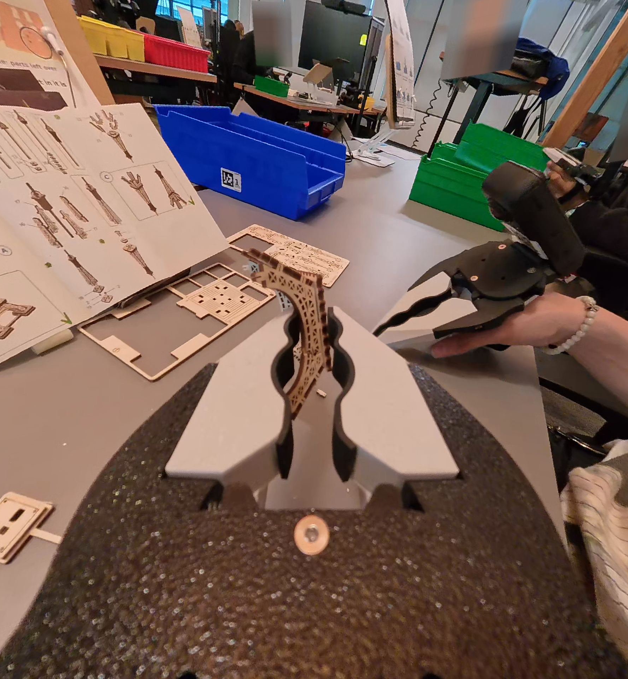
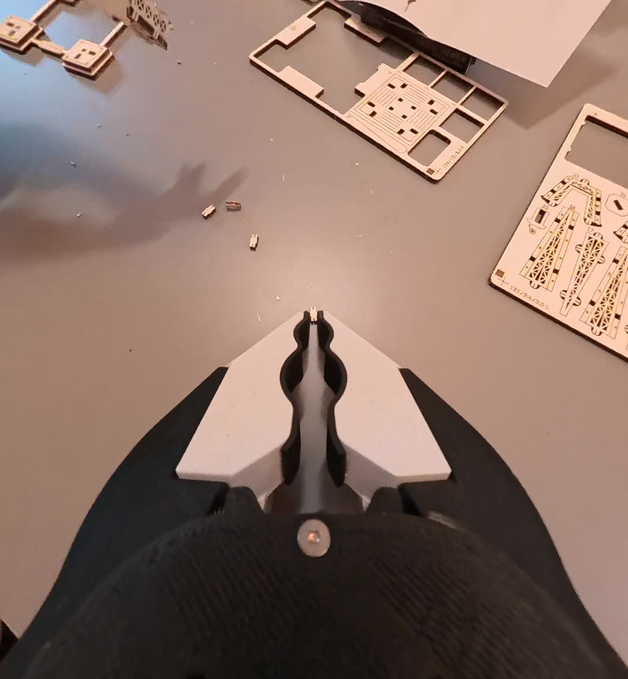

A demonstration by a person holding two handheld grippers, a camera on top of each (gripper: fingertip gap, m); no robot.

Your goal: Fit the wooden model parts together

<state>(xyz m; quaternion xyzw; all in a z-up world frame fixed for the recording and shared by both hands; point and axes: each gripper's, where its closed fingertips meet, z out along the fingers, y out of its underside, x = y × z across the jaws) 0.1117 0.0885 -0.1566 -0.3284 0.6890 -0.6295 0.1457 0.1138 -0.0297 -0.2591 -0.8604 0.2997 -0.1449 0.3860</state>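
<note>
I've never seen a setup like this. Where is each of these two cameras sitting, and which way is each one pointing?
Left wrist view: on the left gripper, facing forward across the grey table; its fingers clamp a curved lattice piece; the right gripper and hand show.
Right wrist view: on the right gripper, looking steeply down at the table; its tips pinch a tiny wooden connector.
Shared: the punched-out wooden sheet.

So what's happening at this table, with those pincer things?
A person is building a wooden model with two hand-held grippers. The left gripper holds a curved lattice piece upright between its fingers. The right gripper pinches a tiny wooden connector at its fingertips, above the grey table. Three more connectors, part sheets and an open instruction booklet lie around.
</note>
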